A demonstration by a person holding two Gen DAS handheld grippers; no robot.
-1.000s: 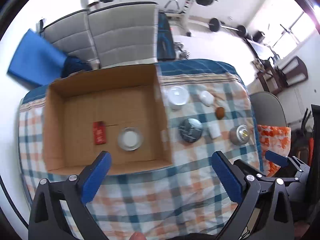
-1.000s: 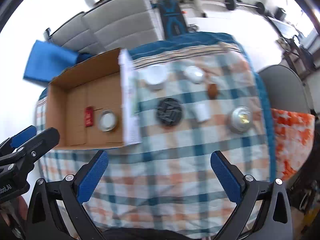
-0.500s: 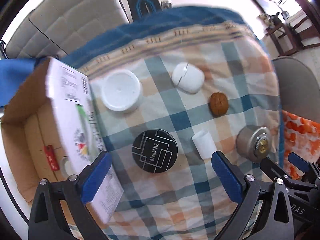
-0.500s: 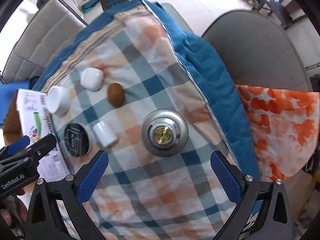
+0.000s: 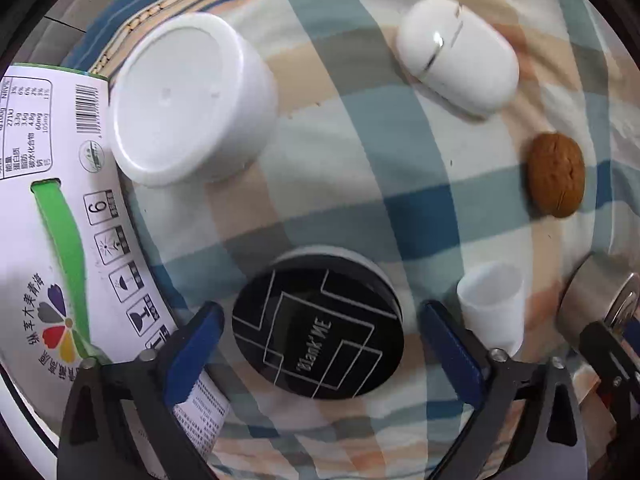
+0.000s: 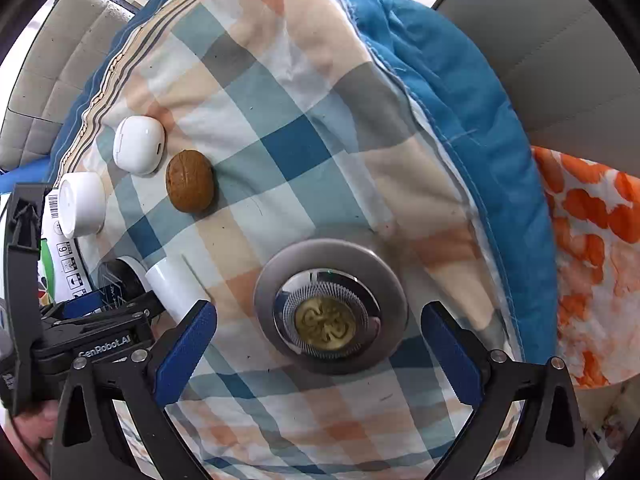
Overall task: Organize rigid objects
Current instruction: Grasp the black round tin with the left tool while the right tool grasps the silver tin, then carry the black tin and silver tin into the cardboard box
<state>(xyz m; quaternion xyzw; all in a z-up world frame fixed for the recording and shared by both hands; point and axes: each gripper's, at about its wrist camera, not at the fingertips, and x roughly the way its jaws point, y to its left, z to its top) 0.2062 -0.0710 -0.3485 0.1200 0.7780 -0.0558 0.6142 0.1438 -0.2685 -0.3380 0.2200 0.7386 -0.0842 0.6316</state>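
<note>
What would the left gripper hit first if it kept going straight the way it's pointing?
Most likely the round black tin with white line art, lying between the closing left gripper jaws, not yet pinched; depth is unclear.

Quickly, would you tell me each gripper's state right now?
Left gripper: closing around the round black tin, pads not yet touching.
Right gripper: open, straddling the round silver metal disc.

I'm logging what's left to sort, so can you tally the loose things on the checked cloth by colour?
White: 3: round tub, earbud case, small cup
Black: 1: round tin
Brown: 1: walnut
Silver: 1: round metal piece
Total: 6
</note>
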